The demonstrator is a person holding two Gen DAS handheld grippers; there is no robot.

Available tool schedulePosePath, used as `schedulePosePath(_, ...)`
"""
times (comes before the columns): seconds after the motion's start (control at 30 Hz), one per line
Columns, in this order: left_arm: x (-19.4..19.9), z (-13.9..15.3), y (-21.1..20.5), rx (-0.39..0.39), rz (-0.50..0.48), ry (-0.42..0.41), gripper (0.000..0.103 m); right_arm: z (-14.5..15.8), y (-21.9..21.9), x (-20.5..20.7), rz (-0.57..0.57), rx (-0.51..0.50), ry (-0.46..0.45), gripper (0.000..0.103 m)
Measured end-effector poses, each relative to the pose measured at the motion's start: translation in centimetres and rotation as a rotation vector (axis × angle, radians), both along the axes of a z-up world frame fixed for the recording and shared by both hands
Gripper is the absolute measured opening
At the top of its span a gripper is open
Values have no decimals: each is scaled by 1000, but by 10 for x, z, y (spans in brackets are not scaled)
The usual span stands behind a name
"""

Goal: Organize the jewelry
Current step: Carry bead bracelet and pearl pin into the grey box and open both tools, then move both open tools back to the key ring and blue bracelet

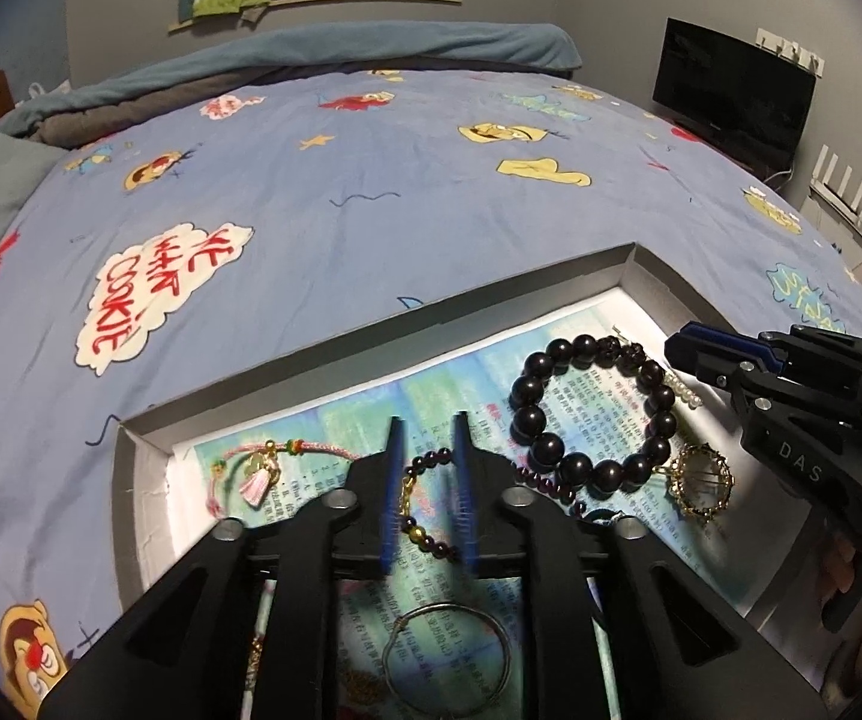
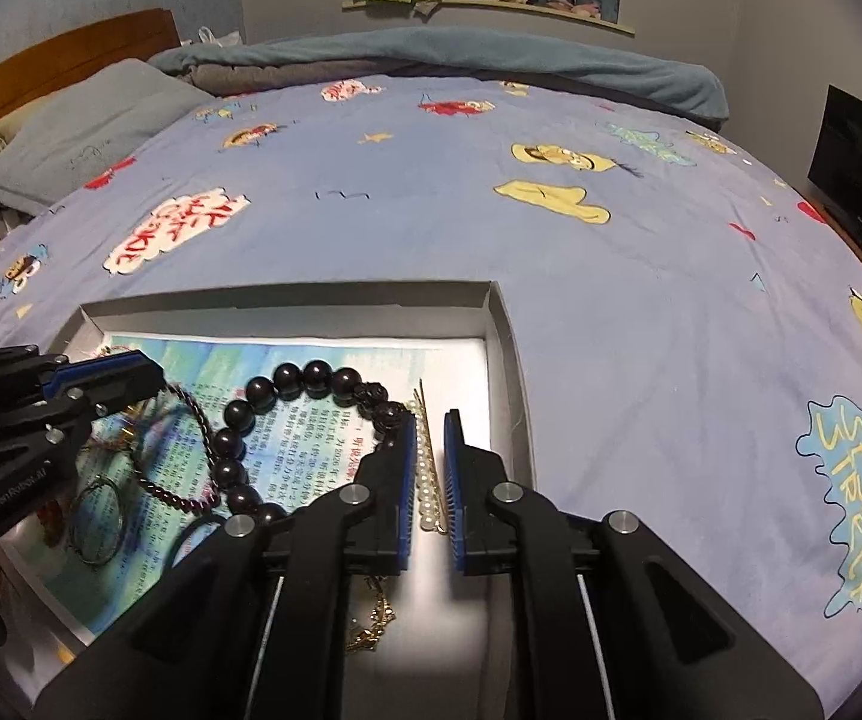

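A grey shallow box lined with a printed page lies on the bed and holds jewelry. My left gripper is open, its jaws on either side of a small purple bead bracelet. A large dark bead bracelet lies to its right, a pink cord bracelet to its left, a silver ring below, a gold hoop piece at the right. My right gripper is open over a pearl hairpin, near the box's right wall. The dark bead bracelet also shows there.
The box sits on a blue cartoon-print bedspread. A gold chain lies in the box below my right gripper. A pillow and folded blanket lie at the head of the bed. A dark monitor stands to the right.
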State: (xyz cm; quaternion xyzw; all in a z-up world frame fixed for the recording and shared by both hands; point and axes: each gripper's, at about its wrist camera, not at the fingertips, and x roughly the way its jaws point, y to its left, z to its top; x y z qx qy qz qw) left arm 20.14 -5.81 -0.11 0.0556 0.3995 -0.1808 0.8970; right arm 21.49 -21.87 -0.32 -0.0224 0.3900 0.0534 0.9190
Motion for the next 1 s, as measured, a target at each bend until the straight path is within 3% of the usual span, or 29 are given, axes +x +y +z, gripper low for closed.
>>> schedulePosePath(0.03,-1,1,0,2,3,-9,33,2,0,-2,2,4,-7,15)
schedulePosePath(0.13,-7,5,1,22,18,-41,34,8,2,-9,16,13,-30,23)
schedulePosePath(0.3,-15,12,9,26,40,-59,35,22,-1,-23,7,42,-72,25)
schedulePosePath(0.37,-21,17,14,23,53,-69,40,29,-5,-29,-2,71,-90,37)
schedulePosePath(0.47,-32,22,19,40,66,-90,47,35,-5,-36,-8,76,-105,47)
schedulePosePath(0.5,-38,24,22,47,77,-99,54,38,-5,-39,-11,83,-112,50)
schedulePosePath(0.57,-44,26,27,55,93,-105,64,42,-5,-45,-16,90,-126,69)
schedulePosePath(0.6,-48,28,31,55,102,-110,69,43,-5,-48,-17,90,-135,73)
schedulePosePath(0.7,-56,33,40,49,125,-123,75,47,-5,-56,-24,89,-151,77)
schedulePosePath(0.77,-64,38,48,53,146,-144,80,50,-7,-60,-35,103,-163,87)
schedulePosePath(1.0,-85,56,65,27,181,-157,86,62,-6,-72,-54,127,-190,98)
